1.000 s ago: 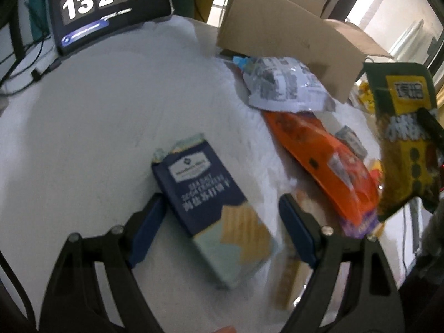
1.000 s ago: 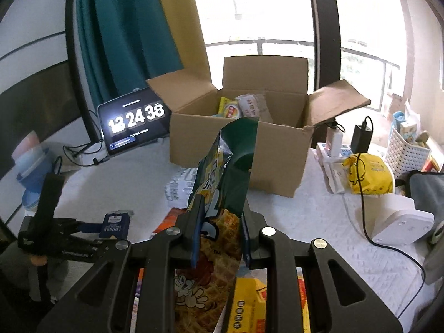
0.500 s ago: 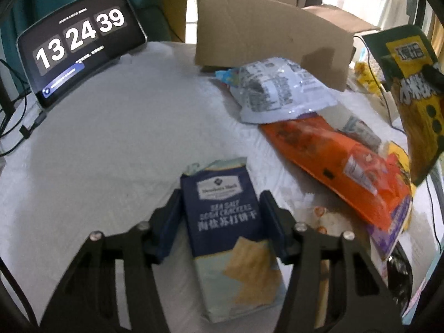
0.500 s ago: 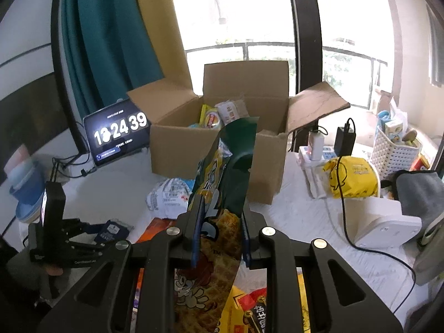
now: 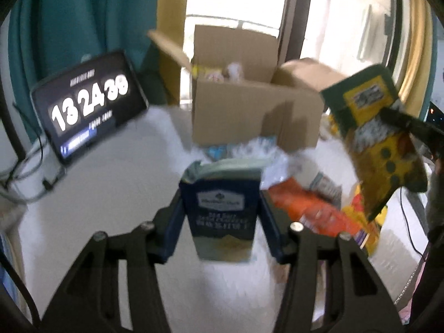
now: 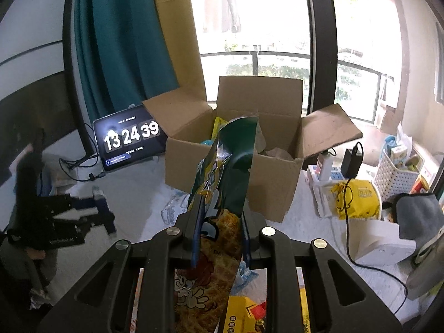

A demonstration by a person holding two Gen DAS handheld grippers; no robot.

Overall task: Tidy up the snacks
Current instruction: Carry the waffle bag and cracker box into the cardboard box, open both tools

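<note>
Gripping a navy sea-salt cracker box (image 5: 222, 208), the left gripper (image 5: 220, 216) has both fingers (image 5: 173, 230) clamped on the box's two long sides, and the box stands upright between them, lifted clear of the white tabletop (image 5: 105, 183). Over on the other side, the right gripper (image 6: 220, 236) has its fingers (image 6: 196, 233) pinched tight on a green-and-yellow snack bag (image 6: 224, 183), which rises tall and slightly tilted from between them, its top edge in front of the open cardboard box (image 6: 249, 149). That box sits beyond both grippers with its flaps spread and packets visible inside. An orange snack bag (image 5: 308, 211) and a white packet (image 5: 266, 149) lie on the tabletop near the box's front wall. A tablet clock (image 6: 130, 138) reads 13 24 39.
</note>
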